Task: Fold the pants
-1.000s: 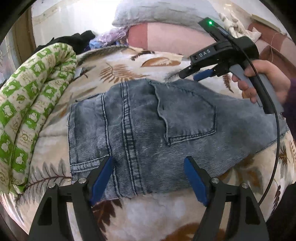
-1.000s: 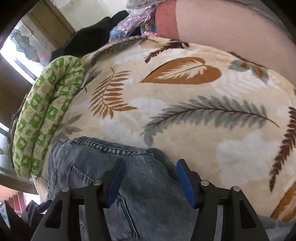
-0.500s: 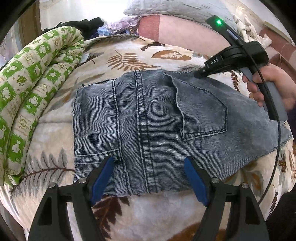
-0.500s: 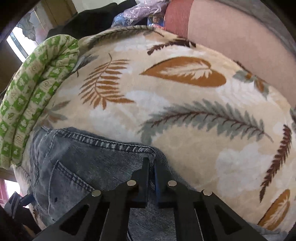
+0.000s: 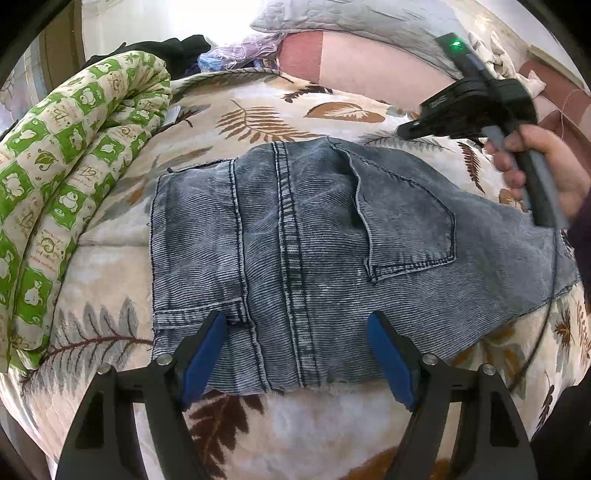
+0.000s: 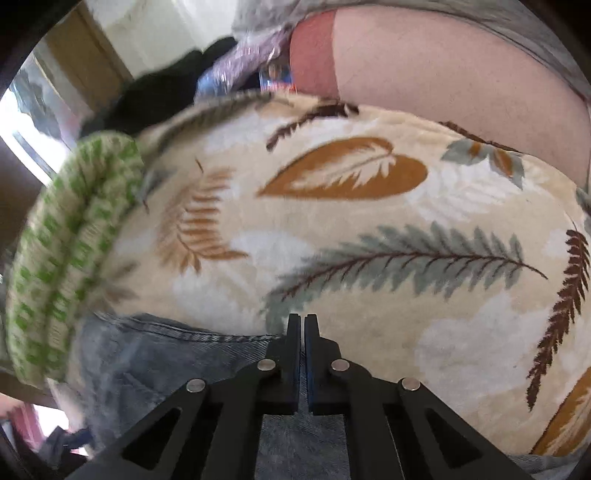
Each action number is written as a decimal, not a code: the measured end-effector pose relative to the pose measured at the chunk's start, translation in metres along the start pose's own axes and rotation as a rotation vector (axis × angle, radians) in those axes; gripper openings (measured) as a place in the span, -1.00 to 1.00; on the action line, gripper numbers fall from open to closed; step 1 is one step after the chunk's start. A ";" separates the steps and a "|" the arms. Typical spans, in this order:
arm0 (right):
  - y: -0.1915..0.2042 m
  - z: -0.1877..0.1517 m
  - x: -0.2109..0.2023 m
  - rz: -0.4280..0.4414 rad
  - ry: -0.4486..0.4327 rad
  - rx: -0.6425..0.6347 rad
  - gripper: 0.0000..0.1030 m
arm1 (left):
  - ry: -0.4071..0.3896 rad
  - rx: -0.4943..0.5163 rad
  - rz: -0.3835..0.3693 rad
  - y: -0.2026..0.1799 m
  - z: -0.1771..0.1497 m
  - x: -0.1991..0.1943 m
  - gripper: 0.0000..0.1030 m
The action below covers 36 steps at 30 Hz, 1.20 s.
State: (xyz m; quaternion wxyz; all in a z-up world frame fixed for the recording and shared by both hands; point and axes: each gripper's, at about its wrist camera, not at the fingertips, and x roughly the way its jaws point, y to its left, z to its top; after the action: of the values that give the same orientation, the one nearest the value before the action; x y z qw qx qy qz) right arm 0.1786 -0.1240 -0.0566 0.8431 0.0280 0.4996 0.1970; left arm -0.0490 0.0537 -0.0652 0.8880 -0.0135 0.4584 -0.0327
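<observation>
Left wrist view
- Pants [image 5: 314, 243]: you have the grey-blue denim pants lying flat on the leaf-print blanket [image 5: 258, 118], back pocket facing up, near the middle of the bed.
- Left gripper [image 5: 295, 354]: your tongs stand wide apart, blue pads [image 5: 201, 354] over the near edge of the pants, one on each side of the centre seam. Nothing is pinched between them.
- Right gripper [image 5: 406, 130]: it reaches in from the upper right, held in your right hand [image 5: 543, 173], its tip at the far edge of the pants. A green light shows on its body. From here you cannot tell how its tongs stand.
- Quilt [image 5: 70, 192]: a rolled green-and-white quilt lies along the left side, just beside the pants.
- Pillow [image 5: 354, 22]: a grey pillow lies at the far end of the bed.

Right wrist view
- Right gripper [image 6: 303, 325]: your tongs are drawn together, only a thin slit between the fingers [image 6: 293, 354]. Denim shows in the slit and below it, so they appear to pinch the top edge of the pants [image 6: 177, 354].
- Blanket [image 6: 369, 258]: the leaf print fills the picture beyond the fingertips.
- Quilt [image 6: 70, 258]: blurred, at the left.
</observation>
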 end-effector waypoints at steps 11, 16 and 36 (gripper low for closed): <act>0.022 -0.035 -0.012 -0.009 0.079 -0.073 -0.92 | -0.047 -0.011 0.054 0.002 0.005 -0.008 0.54; 0.023 -0.037 0.018 -0.018 0.138 -0.030 -0.91 | -0.003 -0.006 0.051 0.003 0.003 0.003 0.54; -0.002 -0.073 -0.068 -0.057 -0.073 0.033 -0.78 | -0.129 0.016 0.061 -0.002 0.005 -0.017 0.54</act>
State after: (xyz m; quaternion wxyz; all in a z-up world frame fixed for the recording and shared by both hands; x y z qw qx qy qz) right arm 0.0876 -0.1614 -0.0369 0.8655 0.0349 0.4723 0.1634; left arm -0.0549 0.0529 -0.0479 0.9164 0.0055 0.4001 -0.0086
